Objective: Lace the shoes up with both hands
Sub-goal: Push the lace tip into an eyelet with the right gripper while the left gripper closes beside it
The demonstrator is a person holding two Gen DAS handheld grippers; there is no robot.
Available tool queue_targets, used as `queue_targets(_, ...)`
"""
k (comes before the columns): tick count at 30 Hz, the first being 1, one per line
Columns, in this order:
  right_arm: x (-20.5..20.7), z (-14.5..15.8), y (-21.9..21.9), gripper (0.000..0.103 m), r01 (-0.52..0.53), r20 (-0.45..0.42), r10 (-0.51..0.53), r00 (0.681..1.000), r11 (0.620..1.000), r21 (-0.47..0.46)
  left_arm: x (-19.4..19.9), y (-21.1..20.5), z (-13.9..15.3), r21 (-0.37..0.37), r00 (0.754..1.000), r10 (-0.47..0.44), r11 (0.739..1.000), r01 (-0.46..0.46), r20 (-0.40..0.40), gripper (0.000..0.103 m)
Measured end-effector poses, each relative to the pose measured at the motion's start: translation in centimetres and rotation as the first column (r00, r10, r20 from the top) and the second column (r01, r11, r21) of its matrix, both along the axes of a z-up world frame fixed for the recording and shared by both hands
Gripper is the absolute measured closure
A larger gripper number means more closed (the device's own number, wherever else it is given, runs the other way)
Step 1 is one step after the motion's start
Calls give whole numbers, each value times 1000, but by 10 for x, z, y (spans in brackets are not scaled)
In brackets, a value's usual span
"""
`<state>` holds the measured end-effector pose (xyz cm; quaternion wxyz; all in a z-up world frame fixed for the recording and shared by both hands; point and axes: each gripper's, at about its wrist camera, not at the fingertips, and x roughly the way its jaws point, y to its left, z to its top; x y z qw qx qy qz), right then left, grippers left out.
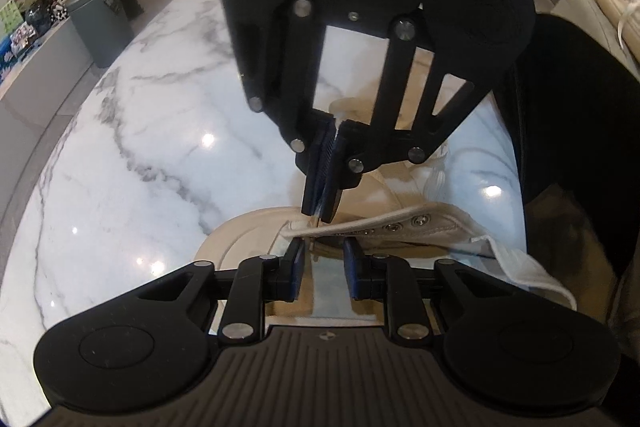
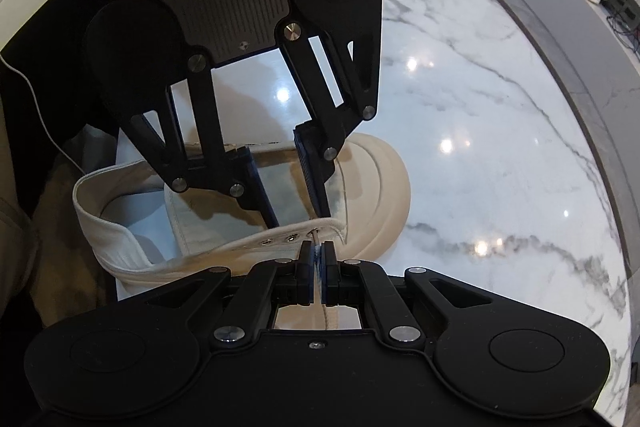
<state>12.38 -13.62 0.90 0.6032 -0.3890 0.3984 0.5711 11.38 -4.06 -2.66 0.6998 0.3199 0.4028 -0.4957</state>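
Left wrist view: the left gripper (image 1: pixel 324 259), jaws parted and empty, hovers over a cream high-top shoe (image 1: pixel 248 239) on a marble table (image 1: pixel 140 147), while just ahead the right gripper (image 1: pixel 321 217) pinches the lace (image 1: pixel 310 223) at the eyelet row. Right wrist view: the right gripper (image 2: pixel 319 254), clamped on the lace (image 2: pixel 316 235), sits beside the shoe (image 2: pixel 372 187); the left gripper (image 2: pixel 298 215) stands opposite, above the tongue.

Cream shoe (image 2: pixel 372 187) on marble table (image 2: pixel 500 131)
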Motion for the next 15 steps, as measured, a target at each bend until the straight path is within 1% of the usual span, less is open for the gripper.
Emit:
queue_targets(3, -1, 0, 0, 101, -10, -7, 10, 1000, 1000, 4, 1, -2, -1, 14, 1000, -3, 1000, 3, 2, 88)
queue_targets(8, -2, 0, -3, 101, -32, -15, 32, 999, 999, 15, 3, -6, -3, 45, 1000, 9, 999, -10, 24, 99)
queue_targets(10, -2, 0, -5, 101, -29, -22, 30, 999, 999, 19, 3, -7, -3, 49, 999, 25, 998, -26, 22, 100)
queue_targets(15, -5, 3, -13, 100, -19, -18, 20, 1000, 1000, 22, 2, -7, -1, 46, 997, 71, 996, -72, 23, 101)
